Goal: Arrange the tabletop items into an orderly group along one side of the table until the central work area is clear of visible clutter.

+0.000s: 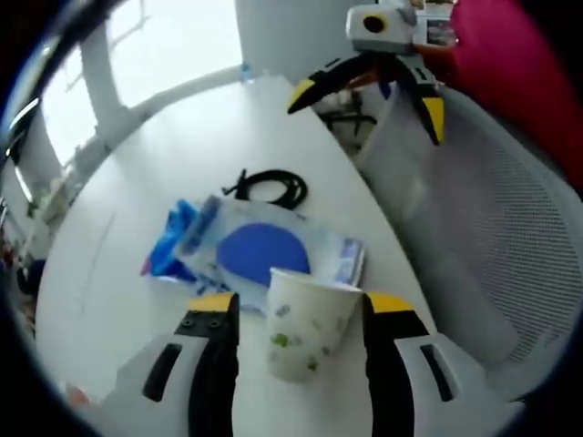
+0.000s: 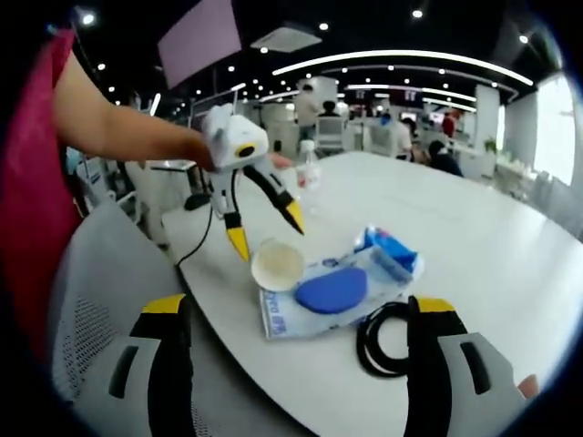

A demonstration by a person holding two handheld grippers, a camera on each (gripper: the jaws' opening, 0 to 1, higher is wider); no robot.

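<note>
Cup [image 1: 307,320] stands upright near the table [image 1: 137,300] edge between the spread left gripper [image 1: 301,309] jaws, untouched; right gripper [image 2: 301,314] released, above cable [image 2: 383,337] and pouch [image 2: 332,291]

One paper cup [image 1: 305,320], one coiled black cable [image 1: 271,187], one clear packet [image 1: 273,250] holding a blue disc, and one blue wrapper [image 1: 171,238] on the white table [image 1: 182,146].
</note>
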